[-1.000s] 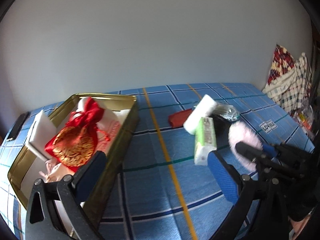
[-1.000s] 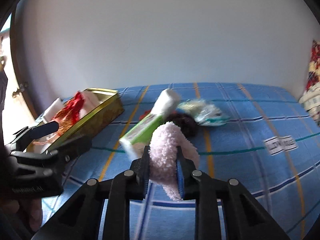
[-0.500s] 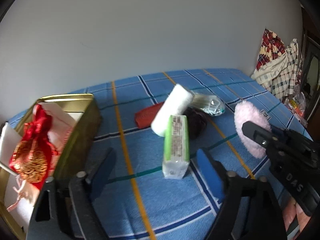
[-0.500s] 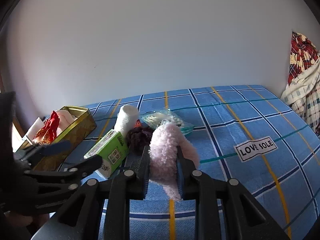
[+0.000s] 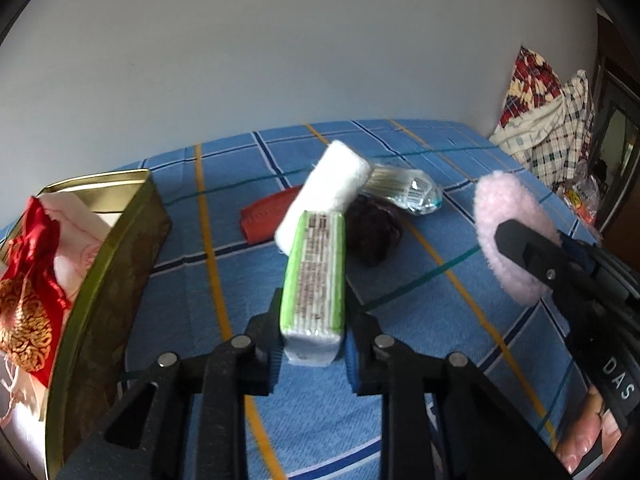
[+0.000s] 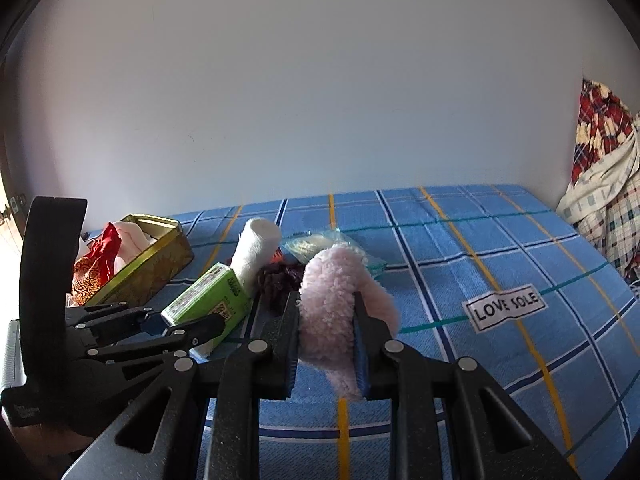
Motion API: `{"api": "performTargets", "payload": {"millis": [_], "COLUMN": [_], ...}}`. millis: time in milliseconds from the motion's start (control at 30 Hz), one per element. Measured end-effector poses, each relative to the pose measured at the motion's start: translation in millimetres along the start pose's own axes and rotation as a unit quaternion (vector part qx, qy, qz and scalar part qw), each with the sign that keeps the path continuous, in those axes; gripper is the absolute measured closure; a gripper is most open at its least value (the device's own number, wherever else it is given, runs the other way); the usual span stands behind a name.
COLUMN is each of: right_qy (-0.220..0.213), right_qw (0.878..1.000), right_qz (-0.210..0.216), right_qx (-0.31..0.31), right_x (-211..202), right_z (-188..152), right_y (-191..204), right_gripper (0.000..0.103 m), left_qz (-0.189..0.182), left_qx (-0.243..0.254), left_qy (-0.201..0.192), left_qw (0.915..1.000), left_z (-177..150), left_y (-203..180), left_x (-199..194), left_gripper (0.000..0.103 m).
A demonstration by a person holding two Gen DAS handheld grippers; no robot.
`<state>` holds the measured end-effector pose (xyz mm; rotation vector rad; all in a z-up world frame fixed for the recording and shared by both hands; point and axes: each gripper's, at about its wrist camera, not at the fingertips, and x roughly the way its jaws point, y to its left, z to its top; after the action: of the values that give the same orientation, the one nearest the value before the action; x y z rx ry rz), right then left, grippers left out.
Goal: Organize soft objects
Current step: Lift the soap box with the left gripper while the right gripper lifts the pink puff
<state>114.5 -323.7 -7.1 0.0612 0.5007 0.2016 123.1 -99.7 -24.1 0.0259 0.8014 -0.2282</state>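
Note:
My left gripper (image 5: 312, 308) is shut on the near end of a green tissue pack (image 5: 314, 280) that lies on the blue plaid bed. My right gripper (image 6: 326, 316) is shut on a pink fluffy pad (image 6: 332, 308) and holds it above the bed; the pad also shows in the left wrist view (image 5: 508, 232). A white rolled cloth (image 5: 324, 196) leans over the tissue pack's far end. A dark maroon scrunchie (image 5: 372, 232), a red pouch (image 5: 268, 216) and a clear plastic packet (image 5: 412, 192) lie behind. A gold tin (image 5: 116, 248) at left holds a red and gold drawstring bag (image 5: 28, 280).
The white wall runs behind the bed. A pile of plaid clothes (image 5: 548, 120) sits at the far right edge. A "LOVE SOLE" label (image 6: 504, 312) is sewn on the sheet right of the pink pad.
My left gripper swung right from the tin to the green tissue pack and closed on its near end. My right gripper keeps hold of the pink pad and turned rightwards.

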Motion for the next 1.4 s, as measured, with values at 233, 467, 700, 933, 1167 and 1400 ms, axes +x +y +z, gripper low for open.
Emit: {"api": "performTargets", "payload": {"millis": [233,467,700,933,1167,1400], "right_qy": [-0.047,-0.066,-0.084,-0.096,-0.104,-0.113], "right_qw": [0.999,0.998,0.996,0.995,0.994,0.992], "right_qz": [0.001,-0.004,-0.007,-0.007,-0.01,-0.006], "right_qx": [-0.012,-0.023,-0.028,-0.04,-0.044,-0.052], "right_x": [-18,-26,-34,-40,-43,-46], "right_z": [-2,-4,-4,-6,-6,-9], "right_y": [3,7,10,14,15,20], "right_gripper": [0.078,0.078,0.078,0.078,0.078,0.078], "left_qz": [0.016,0.025,0.037,0.043,0.049,0.05], "left_qx": [-0.005,-0.016,-0.023,-0.026,-0.018,-0.026], "left_qy": [-0.045,-0.068,-0.079,-0.086,-0.093,-0.095], "left_qw": [0.9988,0.9973,0.9959,0.995,0.9943,0.9938], "left_z": [-6,-10,-15,-19,-26,-30], "left_y": [3,7,7,8,6,9], "left_x": [-19,-30,-39,-45,-52,-57], "left_gripper": [0.08,0.08,0.08,0.08,0.08,0.08]}}
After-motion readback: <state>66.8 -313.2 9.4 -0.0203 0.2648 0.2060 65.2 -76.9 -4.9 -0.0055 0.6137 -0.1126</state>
